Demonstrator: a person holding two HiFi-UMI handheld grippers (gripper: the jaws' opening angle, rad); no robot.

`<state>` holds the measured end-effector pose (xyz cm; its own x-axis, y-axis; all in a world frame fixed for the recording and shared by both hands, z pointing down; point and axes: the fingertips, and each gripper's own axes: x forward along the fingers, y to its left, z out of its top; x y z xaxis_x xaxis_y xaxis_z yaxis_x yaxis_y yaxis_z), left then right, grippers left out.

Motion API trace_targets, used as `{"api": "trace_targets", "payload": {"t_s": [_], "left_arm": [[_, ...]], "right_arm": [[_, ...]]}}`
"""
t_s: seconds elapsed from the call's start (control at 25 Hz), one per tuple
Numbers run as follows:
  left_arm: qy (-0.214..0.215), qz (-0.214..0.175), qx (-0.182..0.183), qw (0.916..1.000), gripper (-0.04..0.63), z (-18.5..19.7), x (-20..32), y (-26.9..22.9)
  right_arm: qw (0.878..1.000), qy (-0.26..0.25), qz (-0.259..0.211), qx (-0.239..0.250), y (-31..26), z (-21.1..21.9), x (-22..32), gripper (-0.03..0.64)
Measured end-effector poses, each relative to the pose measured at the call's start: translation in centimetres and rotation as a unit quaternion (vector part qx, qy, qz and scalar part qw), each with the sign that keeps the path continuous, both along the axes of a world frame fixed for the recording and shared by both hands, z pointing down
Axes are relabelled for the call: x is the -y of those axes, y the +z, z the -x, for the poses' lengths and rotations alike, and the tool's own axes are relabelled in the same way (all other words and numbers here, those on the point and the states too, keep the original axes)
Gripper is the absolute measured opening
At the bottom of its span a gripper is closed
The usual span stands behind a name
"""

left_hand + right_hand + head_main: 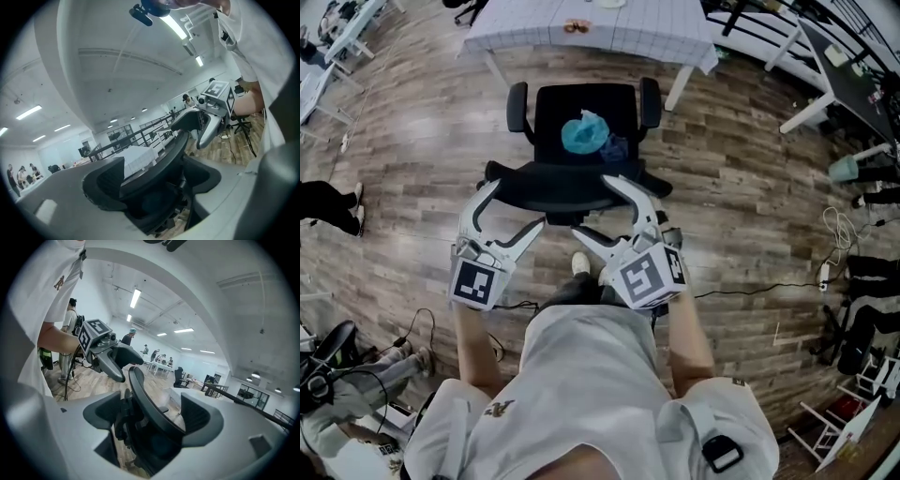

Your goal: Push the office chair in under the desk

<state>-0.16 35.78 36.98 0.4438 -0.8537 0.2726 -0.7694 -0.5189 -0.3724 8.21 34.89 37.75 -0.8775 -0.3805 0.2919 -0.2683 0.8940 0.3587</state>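
- Two grippers meet the office chair (pixel 572 183) at the top rim of its backrest (pixel 546 187), the part of it farthest from the desk (pixel 661 33).
- The left gripper (pixel 517 204) has its jaws set wide apart. Its own view shows the dark rim of the backrest (pixel 176 150) running through the gap between them, and the pads (pixel 104 180) do not look clamped on it.
- The right gripper (pixel 591 204) is the same: jaws spread, the curved rim (pixel 140 390) passing between them, straddled and not squeezed.
- The chair stands on the wood floor (pixel 412 150) on the desk's near side, facing it. Its seat (pixel 581 103) is just short of the desk's edge and not yet under it.
- A teal bundle (pixel 584 133) lies on the seat, on the desk side of the backrest.
- Handling, as I judge it: the chair is fairly heavy but should roll easily. The backrest is stiff at its rim and may tilt or swivel if pushed off-centre.
- The best hold is the top rim, one gripper either side of its middle, pushing level toward the desk.
- The armrests (pixel 517 103) may catch the desk's edge, and the loose bundle could slide.
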Motion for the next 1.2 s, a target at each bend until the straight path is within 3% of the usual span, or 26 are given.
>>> {"api": "trace_targets", "payload": {"t_s": [0.24, 0.52, 0.64, 1.2], "left_arm": [[0.027, 0.006, 0.022, 0.9994, 0.408, 0.2, 0.7, 1.1], [0.026, -0.015, -0.003, 0.9995, 0.406, 0.7, 1.4, 0.9], [0.019, -0.020, -0.007, 0.9996, 0.370, 1.0, 1.9, 0.8], [0.023, 0.003, -0.005, 0.9997, 0.379, 2.7, 3.8, 1.0]], "right_arm": [[1.000, 0.010, -0.004, -0.014, 0.2, 0.5, 0.9, 0.416], [1.000, 0.024, -0.010, -0.018, 0.3, 0.7, 1.8, 0.413], [0.999, 0.042, -0.019, -0.016, 0.2, 0.6, 2.6, 0.364], [0.999, 0.046, -0.008, -0.017, 0.0, 2.0, 4.5, 0.364]]}}
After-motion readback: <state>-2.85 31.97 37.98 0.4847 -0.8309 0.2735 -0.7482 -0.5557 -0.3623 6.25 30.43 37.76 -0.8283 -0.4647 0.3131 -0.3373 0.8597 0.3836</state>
